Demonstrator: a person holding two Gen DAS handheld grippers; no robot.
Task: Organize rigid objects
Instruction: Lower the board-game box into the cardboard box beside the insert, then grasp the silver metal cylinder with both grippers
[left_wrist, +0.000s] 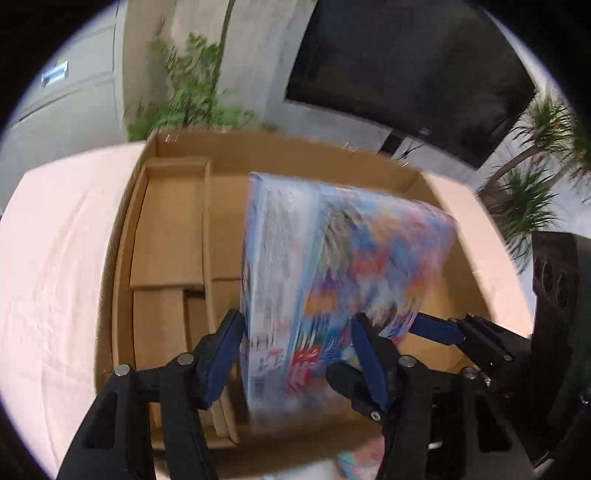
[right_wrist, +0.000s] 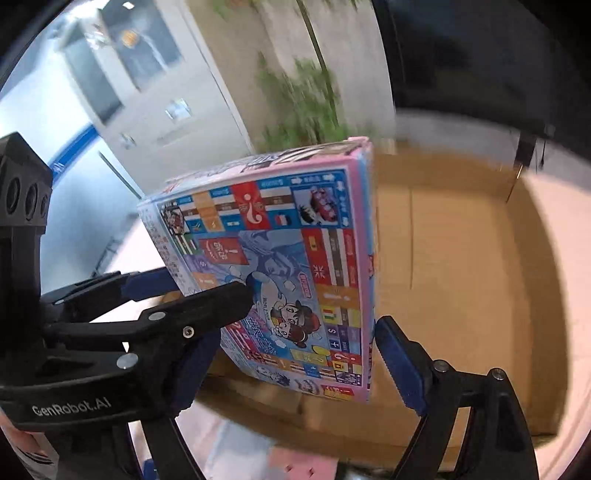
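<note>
A colourful flat game box (left_wrist: 332, 273) is held on edge over an open cardboard box (left_wrist: 280, 151). My left gripper (left_wrist: 295, 354) is shut on the game box's near end, its blue pads on both faces. My right gripper (right_wrist: 295, 354) also clamps the game box (right_wrist: 273, 266), which shows a printed board of flags and cartoon figures. The right gripper's fingers (left_wrist: 439, 328) show in the left wrist view at the game box's right side. The left gripper's finger (right_wrist: 207, 306) crosses the right wrist view.
The cardboard box (right_wrist: 461, 258) sits on a pale pink cloth (left_wrist: 55, 258). Its left part has cardboard dividers (left_wrist: 207, 236). Plants (left_wrist: 192, 85), a dark screen (left_wrist: 406, 62) and grey cabinets (right_wrist: 147, 74) stand behind. Another colourful item (left_wrist: 358, 458) lies at the near edge.
</note>
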